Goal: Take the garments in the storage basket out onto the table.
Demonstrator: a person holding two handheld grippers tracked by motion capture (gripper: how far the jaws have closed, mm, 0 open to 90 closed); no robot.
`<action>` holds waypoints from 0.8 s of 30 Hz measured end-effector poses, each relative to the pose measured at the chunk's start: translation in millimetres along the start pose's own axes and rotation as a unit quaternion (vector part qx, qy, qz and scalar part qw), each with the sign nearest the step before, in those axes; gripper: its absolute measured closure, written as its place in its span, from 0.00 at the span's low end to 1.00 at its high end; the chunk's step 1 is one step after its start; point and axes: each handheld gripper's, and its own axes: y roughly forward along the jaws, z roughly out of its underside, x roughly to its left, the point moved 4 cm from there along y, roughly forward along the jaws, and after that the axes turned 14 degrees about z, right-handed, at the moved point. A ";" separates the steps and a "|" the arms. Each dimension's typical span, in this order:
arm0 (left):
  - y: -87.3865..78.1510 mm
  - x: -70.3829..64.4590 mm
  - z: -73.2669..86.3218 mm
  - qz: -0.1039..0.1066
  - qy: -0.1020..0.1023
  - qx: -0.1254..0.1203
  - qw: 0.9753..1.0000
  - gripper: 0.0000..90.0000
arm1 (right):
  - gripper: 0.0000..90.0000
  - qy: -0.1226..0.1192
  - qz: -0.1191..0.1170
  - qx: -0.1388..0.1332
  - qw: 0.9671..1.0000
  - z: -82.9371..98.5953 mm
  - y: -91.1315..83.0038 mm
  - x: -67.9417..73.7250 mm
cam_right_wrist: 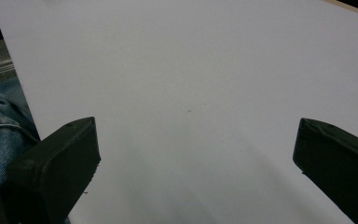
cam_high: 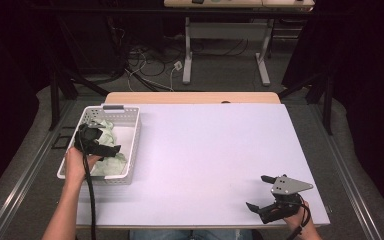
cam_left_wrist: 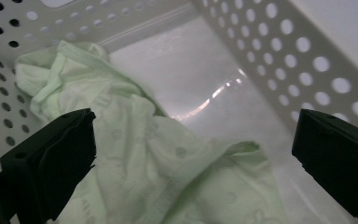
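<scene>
Reaching into a white perforated basket [cam_high: 130,131] at the table's [cam_high: 215,150] left edge, the left gripper [cam_left_wrist: 193,140] hangs over a crumpled pale green cloth [cam_left_wrist: 135,158], jaws wide apart and holding nothing. Judging by this, a pick-up is starting; next the jaws must drop and close on a fold. The right gripper [cam_high: 265,192] rests near the table's front right corner, jaws apart, empty.

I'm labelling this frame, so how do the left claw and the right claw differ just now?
The left claw is down inside the white basket, over the pale green cloth; the right claw sits above bare white tabletop near the front right corner. The right claw carries a grey plate; none is visible on the left claw. Both are open, holding nothing.
</scene>
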 end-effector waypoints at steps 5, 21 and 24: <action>6.6 8.7 0.9 -0.005 -0.011 0.025 1.000 0.00 | 0.00 0.000 0.000 0.002 1.000 0.5 0.0 0.2; 29.3 23.6 2.5 0.019 -0.026 0.097 0.995 0.00 | 0.00 -0.002 -0.002 0.002 1.000 0.5 1.2 -0.3; 34.4 24.5 3.6 0.029 -0.026 0.117 0.992 0.00 | 0.00 -0.001 -0.002 0.003 1.000 0.2 0.5 0.3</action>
